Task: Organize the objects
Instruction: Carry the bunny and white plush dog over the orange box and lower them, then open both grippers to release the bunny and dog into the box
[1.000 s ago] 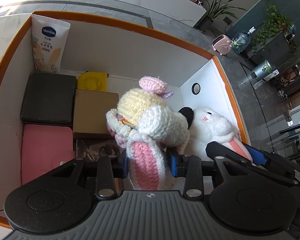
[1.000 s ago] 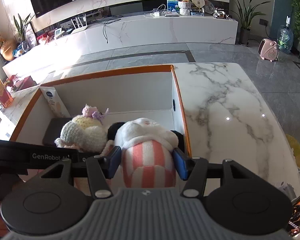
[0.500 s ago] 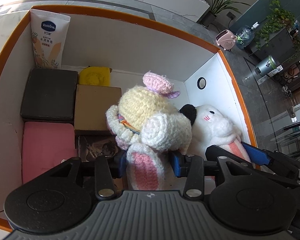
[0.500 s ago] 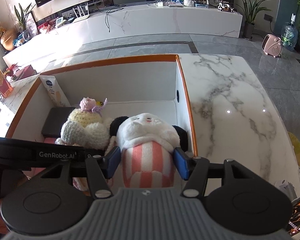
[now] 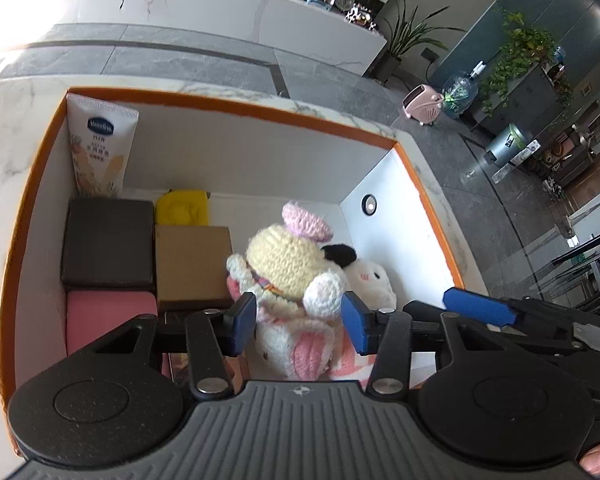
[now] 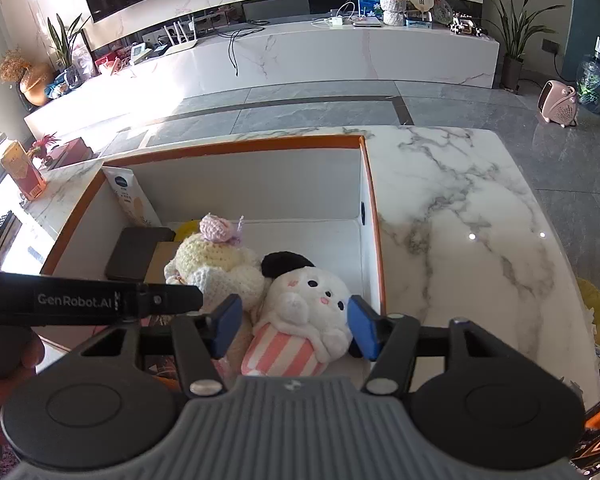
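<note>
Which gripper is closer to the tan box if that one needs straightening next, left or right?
Probably the left gripper. The tan box lies just ahead of its left finger, and its jaws are opening off the crocheted doll. The right gripper sits farther off, around the white plush.

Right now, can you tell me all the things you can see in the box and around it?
box: one, orange rim, white inside, on marble table
lotion tube: one, white, upright in far left corner
black block: one, below tube
yellow thing: one, beside black block
brown box: one, middle
pink block: one, near left
crochet toy: one, cream and pink, between opening left gripper pads, untouched
plush toy: one, white, pink stripes, between closing right gripper pads, untouched
orange bottle: one, on table
hand: one, behind left gripper
</note>
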The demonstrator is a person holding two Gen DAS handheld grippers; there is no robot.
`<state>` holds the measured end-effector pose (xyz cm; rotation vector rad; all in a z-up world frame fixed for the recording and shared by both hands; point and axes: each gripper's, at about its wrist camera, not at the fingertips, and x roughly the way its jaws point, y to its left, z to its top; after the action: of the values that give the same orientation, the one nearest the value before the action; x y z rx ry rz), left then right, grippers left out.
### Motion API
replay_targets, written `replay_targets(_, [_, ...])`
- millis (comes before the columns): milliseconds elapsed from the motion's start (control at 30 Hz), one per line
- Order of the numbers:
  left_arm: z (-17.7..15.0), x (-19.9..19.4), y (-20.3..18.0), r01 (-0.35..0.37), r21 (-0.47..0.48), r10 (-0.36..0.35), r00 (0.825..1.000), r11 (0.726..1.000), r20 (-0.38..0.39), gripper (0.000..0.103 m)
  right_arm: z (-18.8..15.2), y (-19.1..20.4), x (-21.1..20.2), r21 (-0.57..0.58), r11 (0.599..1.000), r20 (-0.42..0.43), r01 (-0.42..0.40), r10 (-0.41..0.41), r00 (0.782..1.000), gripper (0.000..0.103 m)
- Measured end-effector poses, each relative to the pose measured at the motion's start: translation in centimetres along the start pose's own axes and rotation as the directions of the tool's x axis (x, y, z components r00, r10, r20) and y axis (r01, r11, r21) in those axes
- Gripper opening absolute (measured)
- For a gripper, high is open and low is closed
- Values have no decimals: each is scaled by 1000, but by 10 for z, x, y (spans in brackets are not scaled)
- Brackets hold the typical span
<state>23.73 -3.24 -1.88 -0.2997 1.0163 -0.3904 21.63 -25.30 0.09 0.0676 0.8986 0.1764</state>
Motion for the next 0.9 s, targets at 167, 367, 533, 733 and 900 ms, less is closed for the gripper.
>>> replay_targets(167, [8, 4, -14, -16, 71, 13, 999, 997, 32, 63, 5, 7, 8, -75, 997, -12, 14, -15, 1000, 49])
replay_targets(367, [4, 14, -16, -56, 135, 56, 998, 989, 3, 65, 7, 14, 14, -200, 977, -23, 70, -76, 997, 48])
replay_targets(533, [10, 23, -10, -33, 130, 34, 999, 991, -5, 59, 8, 17, 16, -278, 957, -10, 83, -89, 996, 47])
replay_targets(733, [30, 44, -1, -7, 79, 15, 994, 997, -106, 52, 9, 21, 18, -357, 928, -5, 107, -116, 993, 47])
replay_targets(900, [41, 53, -10, -16, 119, 40, 978, 993, -206, 51, 7, 27, 27, -438, 894, -23, 96, -118, 993, 47])
